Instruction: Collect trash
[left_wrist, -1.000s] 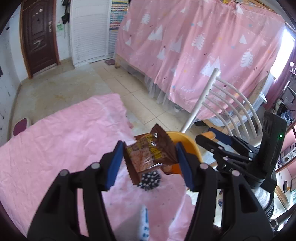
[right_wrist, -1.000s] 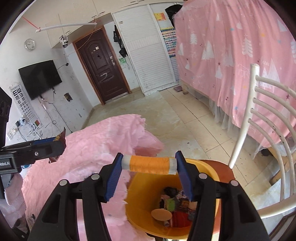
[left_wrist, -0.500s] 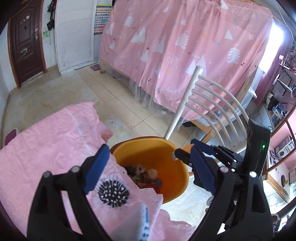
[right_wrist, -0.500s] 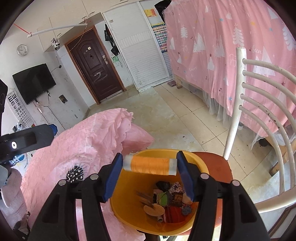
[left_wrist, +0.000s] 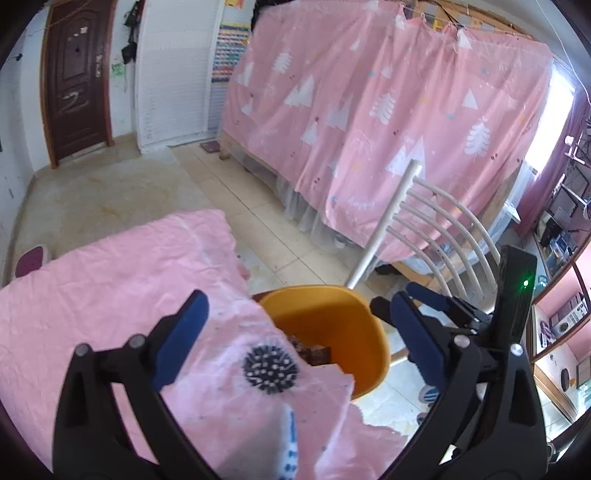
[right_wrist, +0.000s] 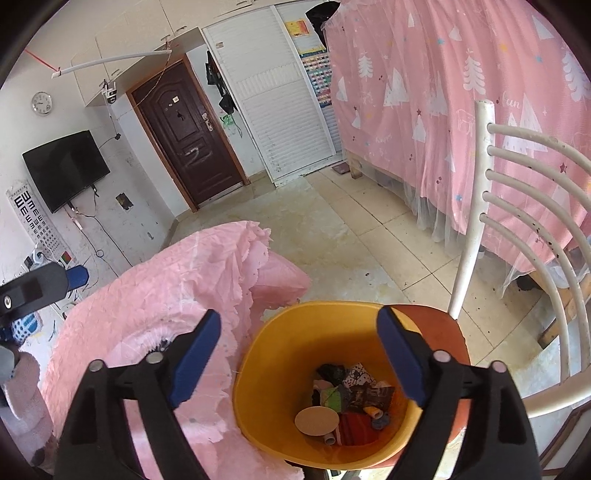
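Orange bin (right_wrist: 280, 354) upright on chair (right_wrist: 443, 328), trash (right_wrist: 351, 402) inside | pink cloth (left_wrist: 110, 280) overlaps rim | left hand-held gripper (left_wrist: 295, 332) wide open, empty | right hand-held gripper (right_wrist: 299, 354) wide open, empty

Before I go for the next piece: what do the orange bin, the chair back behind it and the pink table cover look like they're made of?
Orange bin: likely moulded plastic, smooth, one colour, faint sheen.
Chair back: probably white-painted metal tube, with dark specks like chipped paint; wood is possible.
Pink table cover: thin crinkled sheet with a jagged edge, paper or nonwoven rather than woven cloth.
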